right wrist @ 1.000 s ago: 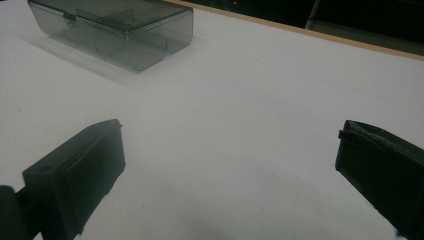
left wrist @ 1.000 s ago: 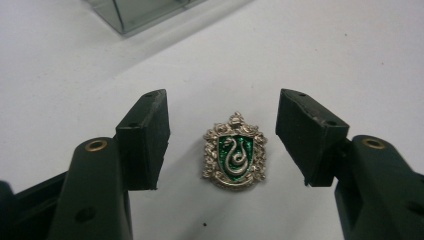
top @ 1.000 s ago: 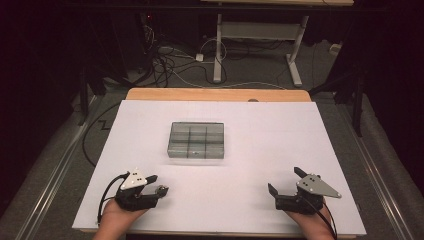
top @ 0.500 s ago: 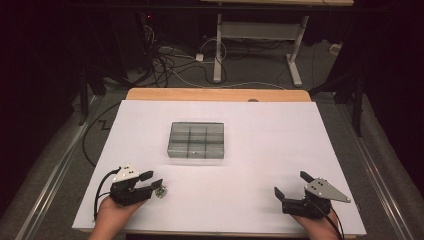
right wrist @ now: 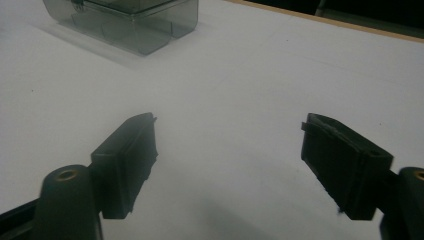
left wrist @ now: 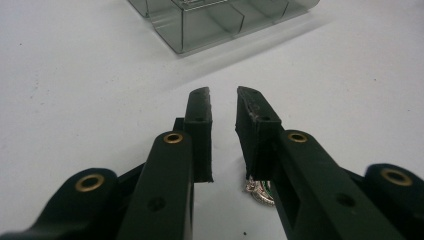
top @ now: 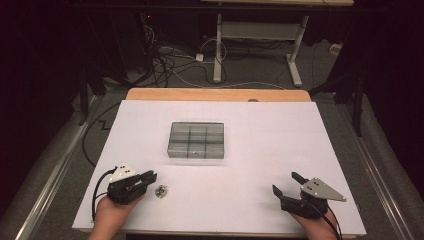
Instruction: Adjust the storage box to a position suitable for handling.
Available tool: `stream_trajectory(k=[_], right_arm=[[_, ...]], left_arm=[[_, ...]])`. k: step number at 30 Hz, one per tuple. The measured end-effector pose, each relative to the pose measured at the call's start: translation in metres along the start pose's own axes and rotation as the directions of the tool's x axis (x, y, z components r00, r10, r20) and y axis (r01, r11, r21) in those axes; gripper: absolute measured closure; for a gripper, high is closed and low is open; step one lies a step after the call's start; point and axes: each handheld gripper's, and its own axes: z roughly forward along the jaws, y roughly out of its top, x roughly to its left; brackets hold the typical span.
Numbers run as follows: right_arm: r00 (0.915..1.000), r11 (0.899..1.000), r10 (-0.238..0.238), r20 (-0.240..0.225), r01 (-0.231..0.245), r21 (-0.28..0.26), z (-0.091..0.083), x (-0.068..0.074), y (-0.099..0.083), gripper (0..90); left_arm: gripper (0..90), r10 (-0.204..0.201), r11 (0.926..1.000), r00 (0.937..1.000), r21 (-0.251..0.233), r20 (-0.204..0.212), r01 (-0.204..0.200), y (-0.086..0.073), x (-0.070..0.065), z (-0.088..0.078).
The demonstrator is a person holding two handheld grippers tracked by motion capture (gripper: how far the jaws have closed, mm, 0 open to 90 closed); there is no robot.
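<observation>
A small shiny metal item (top: 160,191) lies on the white table (top: 250,125), just right of my left gripper (top: 150,176) and apart from its tips. In the left gripper view that item (left wrist: 260,192) peeks out under the right jaw. The left gripper (left wrist: 223,95) has just been closing; only a slim gap is left between its jaws, with nothing in it. My right gripper (top: 284,183) rests near the front right edge. Its jaws have just been closing a little, and the right gripper (right wrist: 230,125) still stands wide open over bare table.
A clear grey compartment box (top: 196,140) sits mid-table, ahead of both grippers; it also shows as the box (left wrist: 215,20) and the box (right wrist: 130,17). Beyond the wooden far edge (top: 215,94) are cables and desk legs on the floor.
The left gripper's jaws have narrowed, and the gripper sits slightly back from the small metal item. The right gripper's jaws have narrowed a little. The box has not moved.
</observation>
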Motion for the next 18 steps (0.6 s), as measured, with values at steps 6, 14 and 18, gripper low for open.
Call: stream_trajectory(k=[6,14,18], right_arm=[[0.9998,1.000,0.013,-0.012,-0.012,0.018,-0.0003,0.0008,0.0005,48.3],[0.9979,0.997,0.055,-0.036,-0.053,0.048,0.0012,0.0009,0.0023,74.5],[0.9972,0.996,0.065,-0.037,-0.063,0.056,0.0017,0.0002,0.0024,84.8]], left_arm=[[81.1,-0.010,0.9999,0.9998,-0.002,-0.019,0.010,0.0002,0.0001,0.0008],[87.2,-0.020,0.9998,0.9993,0.008,-0.032,0.020,0.0014,-0.0005,0.0030],[87.3,-0.014,0.9998,0.9994,0.015,-0.033,0.015,0.0023,-0.0014,0.0039]])
